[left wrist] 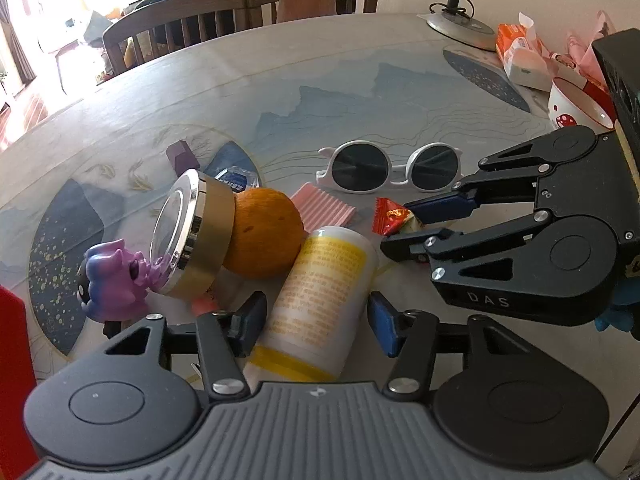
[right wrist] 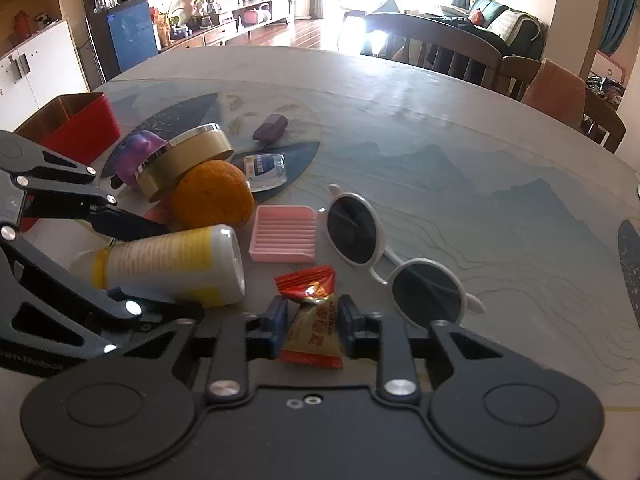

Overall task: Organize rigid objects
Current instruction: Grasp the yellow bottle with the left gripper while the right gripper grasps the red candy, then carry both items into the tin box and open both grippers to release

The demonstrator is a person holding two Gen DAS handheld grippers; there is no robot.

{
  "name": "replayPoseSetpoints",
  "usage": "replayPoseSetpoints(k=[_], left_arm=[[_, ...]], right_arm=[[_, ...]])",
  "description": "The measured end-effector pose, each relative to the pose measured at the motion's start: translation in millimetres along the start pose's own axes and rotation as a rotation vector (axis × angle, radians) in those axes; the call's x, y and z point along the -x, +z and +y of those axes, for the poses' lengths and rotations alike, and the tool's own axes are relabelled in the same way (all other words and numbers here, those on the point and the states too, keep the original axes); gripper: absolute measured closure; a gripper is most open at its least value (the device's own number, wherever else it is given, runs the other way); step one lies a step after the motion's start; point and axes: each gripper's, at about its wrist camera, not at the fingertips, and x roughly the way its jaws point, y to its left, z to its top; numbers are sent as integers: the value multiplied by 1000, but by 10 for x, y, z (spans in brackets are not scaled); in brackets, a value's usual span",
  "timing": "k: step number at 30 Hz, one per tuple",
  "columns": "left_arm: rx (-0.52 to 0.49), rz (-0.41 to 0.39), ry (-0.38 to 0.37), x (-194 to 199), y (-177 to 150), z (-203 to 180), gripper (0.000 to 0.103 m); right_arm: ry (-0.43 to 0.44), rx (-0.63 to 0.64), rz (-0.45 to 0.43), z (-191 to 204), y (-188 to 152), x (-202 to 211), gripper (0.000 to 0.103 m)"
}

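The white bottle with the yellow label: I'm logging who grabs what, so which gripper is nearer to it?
Left. The left gripper straddles the white bottle, one finger on each side. The right gripper sits off the bottle's cap-free end, around the red candy.

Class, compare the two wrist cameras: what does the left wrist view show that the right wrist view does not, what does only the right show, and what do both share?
Only the left wrist view shows the mushroom-print bowl, the orange tissue pack and the lamp base at the table's far right.

Only the right wrist view shows the inside of the red box and the sideboard beyond.

Both show the white-and-yellow bottle lying between the left gripper jaws, the candy between the right gripper jaws, the orange, gold tin, purple figurine, pink ridged tray and white sunglasses.
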Motion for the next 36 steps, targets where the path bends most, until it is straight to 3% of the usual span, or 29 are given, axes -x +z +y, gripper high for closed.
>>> replayPoseSetpoints(k=[8,23,36], left_arm=[[7,6,13,26,-7,-35,53],[128,32,-2,251,-167,86,59],[234,-47,2,745,-353,514,59]], right_arm=[[-8,-25,19,35,41,13,83],[-45,-68,14,201,103,410,83],[-87,-161,-24,634,265,807,83]])
